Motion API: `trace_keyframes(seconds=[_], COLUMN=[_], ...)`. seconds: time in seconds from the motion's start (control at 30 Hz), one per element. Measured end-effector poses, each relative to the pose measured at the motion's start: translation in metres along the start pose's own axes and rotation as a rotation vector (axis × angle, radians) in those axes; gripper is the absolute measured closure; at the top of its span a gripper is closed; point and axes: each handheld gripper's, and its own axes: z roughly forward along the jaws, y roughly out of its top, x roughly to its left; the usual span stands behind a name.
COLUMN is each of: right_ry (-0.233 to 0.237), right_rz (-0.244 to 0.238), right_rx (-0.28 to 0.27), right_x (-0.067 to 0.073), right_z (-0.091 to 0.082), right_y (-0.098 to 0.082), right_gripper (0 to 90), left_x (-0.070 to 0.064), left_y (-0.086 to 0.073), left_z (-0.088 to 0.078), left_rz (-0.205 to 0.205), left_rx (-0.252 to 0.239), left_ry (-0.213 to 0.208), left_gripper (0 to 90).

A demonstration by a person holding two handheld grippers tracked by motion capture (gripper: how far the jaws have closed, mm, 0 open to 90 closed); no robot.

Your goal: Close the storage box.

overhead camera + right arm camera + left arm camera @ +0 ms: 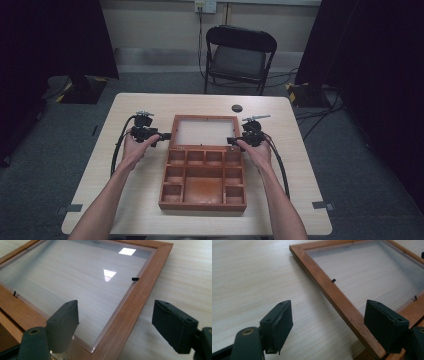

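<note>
Lid-opening step apparently complete — glass-paned brown wooden lid [204, 131] lying flat on pale wooden counter [150, 107] behind compartmented brown wooden box [204, 182]; left hand-held gripper [161, 136] and right hand-held gripper [233, 141] flanking its side rails, jaws parted, gripping nothing; next, probably — backing clear.

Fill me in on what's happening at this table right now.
A person works a wooden box with a gripper in each hand. Its glass-paned lid lies swung open, flat on the table, and the box's compartments look empty. The left gripper straddles the lid's left frame rail and the right gripper its right rail. Both sets of jaws stand open around the rails without pressing on them.
</note>
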Motion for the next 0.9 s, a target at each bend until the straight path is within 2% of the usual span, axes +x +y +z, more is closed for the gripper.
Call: trace_keyframes(seconds=[0.17, 0.3, 0.5, 0.63, 0.7, 0.73, 0.77, 0.9], right_ry=[0.024, 0.036, 0.057, 0.081, 0.091, 0.122, 0.128, 0.144], right_rz=[0.062, 0.072, 0.098, 0.122, 0.126, 0.151, 0.155, 0.158], right_rx=[0.013, 0.021, 0.023, 0.037, 0.035, 0.033, 0.033, 0.036], right_x=[-0.005, -0.007, -0.007, -0.008, -0.009, -0.009, -0.01, -0.009], right_z=[0.004, 0.005, 0.008, 0.01, 0.012, 0.014, 0.016, 0.019], right_y=[-0.001, -0.001, -0.002, -0.001, -0.001, -0.002, -0.002, -0.001], right_gripper=[15.9, 14.8, 15.2, 14.3, 14.3, 14.3, 14.3, 13.3], left_x=[-0.007, -0.013, -0.018, -0.018, -0.019, -0.02, -0.02, -0.021], left_y=[0.0, 0.001, 0.003, 0.003, 0.003, 0.003, 0.003, 0.004], left_z=[0.01, 0.016, 0.022, 0.025, 0.026, 0.027, 0.029, 0.031], left_rz=[-0.009, 0.008, 0.011, -0.01, -0.002, -0.007, -0.014, -0.023], left_rx=[0.02, 0.042, 0.053, 0.061, 0.053, 0.049, 0.052, 0.062], left_ry=[-0.021, -0.02, -0.056, -0.074, -0.073, -0.089, -0.102, -0.101], left_gripper=[22.7, 23.6, 24.4, 23.5, 22.9, 23.6, 23.6, 23.4])
